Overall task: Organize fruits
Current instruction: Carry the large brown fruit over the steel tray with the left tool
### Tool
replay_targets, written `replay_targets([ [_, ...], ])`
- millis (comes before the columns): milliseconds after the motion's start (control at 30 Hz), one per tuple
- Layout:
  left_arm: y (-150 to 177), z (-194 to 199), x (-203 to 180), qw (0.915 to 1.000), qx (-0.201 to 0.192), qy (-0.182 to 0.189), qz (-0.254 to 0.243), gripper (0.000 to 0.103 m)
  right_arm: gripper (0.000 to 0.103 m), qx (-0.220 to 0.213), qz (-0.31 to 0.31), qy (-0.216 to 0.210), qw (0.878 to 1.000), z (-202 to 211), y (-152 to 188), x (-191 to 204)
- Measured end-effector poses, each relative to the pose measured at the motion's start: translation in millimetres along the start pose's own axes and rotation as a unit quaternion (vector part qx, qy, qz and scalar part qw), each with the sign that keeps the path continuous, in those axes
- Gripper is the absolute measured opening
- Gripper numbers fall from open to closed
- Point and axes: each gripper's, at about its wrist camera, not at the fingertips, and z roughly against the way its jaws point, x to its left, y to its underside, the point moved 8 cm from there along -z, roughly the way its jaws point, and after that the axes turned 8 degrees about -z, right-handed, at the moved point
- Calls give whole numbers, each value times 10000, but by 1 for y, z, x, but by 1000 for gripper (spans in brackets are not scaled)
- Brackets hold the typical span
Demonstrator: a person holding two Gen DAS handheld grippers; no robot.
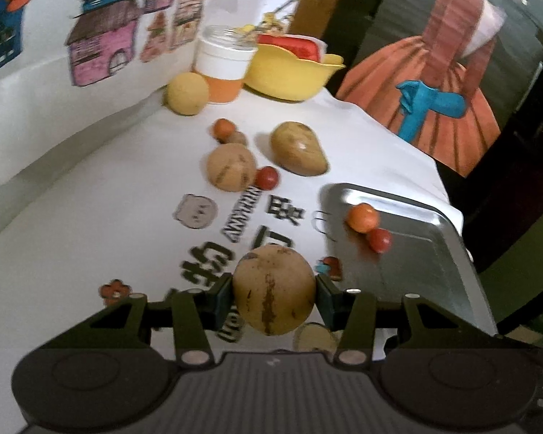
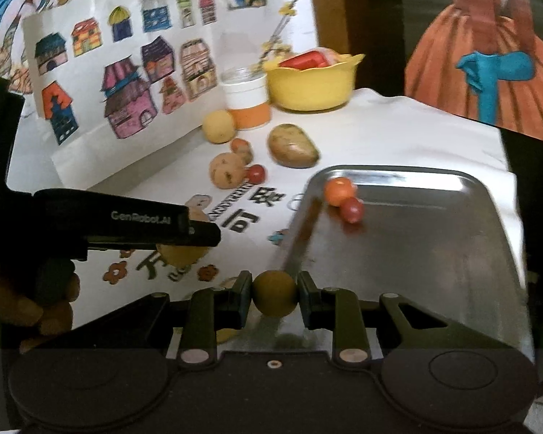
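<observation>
My left gripper (image 1: 274,294) is shut on a tan round fruit with brown streaks (image 1: 274,282), held above the white cloth just left of the metal tray (image 1: 416,275). A small orange fruit (image 1: 361,217) and a red cherry tomato (image 1: 379,240) lie in the tray's far corner. My right gripper (image 2: 274,298) is shut on a small brownish-yellow round fruit (image 2: 274,289) over the tray's (image 2: 416,260) near left edge. The right wrist view shows the left gripper (image 2: 199,233) side-on with its tan fruit (image 2: 179,256) below.
Loose on the cloth: a tan round fruit (image 1: 231,167), a red tomato (image 1: 266,178), a large oval fruit (image 1: 297,148), a small orange fruit (image 1: 223,128), a yellow round fruit (image 1: 186,93). Behind stand a white-orange cup (image 1: 222,68) and a yellow bowl (image 1: 289,72). A hand (image 2: 47,307) holds the left gripper.
</observation>
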Motion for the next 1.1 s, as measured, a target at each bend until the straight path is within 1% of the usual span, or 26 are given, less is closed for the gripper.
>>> replay_targets([
  [200,1,-4,-34,9996,46,169,-212,52,29,-93,-259,258,9993,17,5,-39],
  [333,4,-10,-57,9989,144,340,-274,52,29,-157,-480,480,9976,27,9,-69],
  [567,7,-22,-93,9971,256,552,-464,52,29,-252,-715,718,9945,38,7,-107],
  [700,6,-29,-108,9962,314,631,-513,52,29,-312,-789,714,9938,40,4,-119],
  [867,-1,-34,-116,9957,291,647,-591,52,29,-362,-762,730,9938,35,-3,-125],
  [1100,-22,-50,-121,9946,183,669,-771,52,29,-427,-436,805,9949,17,-25,-130],
])
